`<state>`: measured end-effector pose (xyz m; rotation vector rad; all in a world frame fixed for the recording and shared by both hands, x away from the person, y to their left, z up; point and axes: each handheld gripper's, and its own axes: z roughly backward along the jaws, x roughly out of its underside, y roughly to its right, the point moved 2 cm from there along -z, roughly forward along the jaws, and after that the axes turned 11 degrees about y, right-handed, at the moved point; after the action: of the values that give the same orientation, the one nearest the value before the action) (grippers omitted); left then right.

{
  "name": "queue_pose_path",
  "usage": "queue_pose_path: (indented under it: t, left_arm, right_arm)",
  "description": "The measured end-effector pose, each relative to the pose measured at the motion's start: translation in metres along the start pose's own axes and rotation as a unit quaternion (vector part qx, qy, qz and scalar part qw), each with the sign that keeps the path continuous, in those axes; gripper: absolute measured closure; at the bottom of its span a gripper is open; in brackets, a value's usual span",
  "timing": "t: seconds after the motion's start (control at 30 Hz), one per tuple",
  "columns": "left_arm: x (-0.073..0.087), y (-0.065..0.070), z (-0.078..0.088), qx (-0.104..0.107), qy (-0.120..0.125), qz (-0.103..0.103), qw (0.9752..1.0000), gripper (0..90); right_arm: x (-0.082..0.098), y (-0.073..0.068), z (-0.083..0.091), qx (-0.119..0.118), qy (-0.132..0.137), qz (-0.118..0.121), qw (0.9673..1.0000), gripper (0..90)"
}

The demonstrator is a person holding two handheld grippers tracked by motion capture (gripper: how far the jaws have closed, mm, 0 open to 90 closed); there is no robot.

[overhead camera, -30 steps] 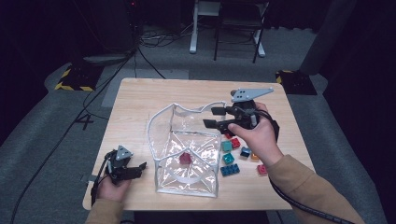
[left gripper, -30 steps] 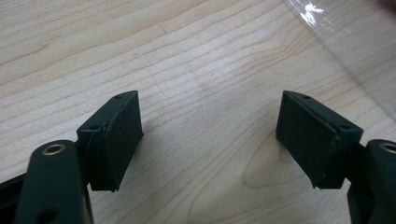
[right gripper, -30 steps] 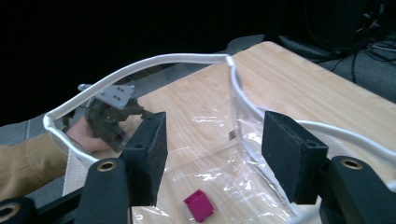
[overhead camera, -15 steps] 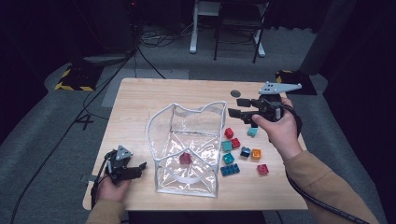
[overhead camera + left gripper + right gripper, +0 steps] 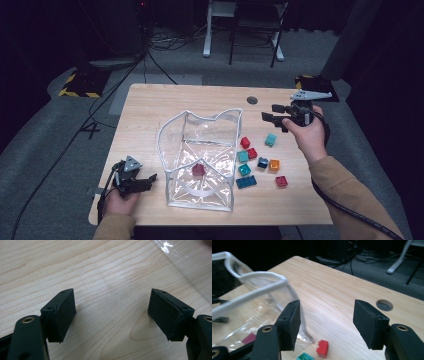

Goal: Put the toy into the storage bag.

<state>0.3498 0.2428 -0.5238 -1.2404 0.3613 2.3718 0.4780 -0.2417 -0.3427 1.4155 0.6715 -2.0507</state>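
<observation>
The clear soft plastic bag (image 5: 200, 160), white-piped, stands open mid-table with one dark red block (image 5: 198, 170) inside. Small hard studded bricks (image 5: 252, 162) lie just right of it. The right tongs (image 5: 274, 120), empty, have just been opening near the far right edge; they should come down squarely over one brick. The left tongs (image 5: 145, 181) rest open at the near left corner.

Bag (image 5: 200, 160) mid-table (image 5: 150, 110); one block (image 5: 198, 170) inside; loose blocks (image 5: 260, 162) just right of bag.

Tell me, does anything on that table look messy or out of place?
Slightly. The clear plastic bag sags crookedly with one dark red block inside, while the other blocks lie scattered loose on the table beside it.
</observation>
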Motion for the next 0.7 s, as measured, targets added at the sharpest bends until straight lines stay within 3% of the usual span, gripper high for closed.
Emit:
queue_pose_path:
  t: [0.37,0.7]
  left_arm:
    - [-0.001,-0.001,-0.001,-0.001,-0.002,-0.003,1.0,21.4]
    - [-0.001,-0.001,-0.001,-0.001,-0.002,-0.002,1.0,21.4]
  right_arm:
    - [0.031,0.039,-0.016,0.053,-0.019,-0.026,0.9981,38.1]
    - [0.057,0.058,-0.022,0.082,-0.041,-0.037,0.9951,37.9]
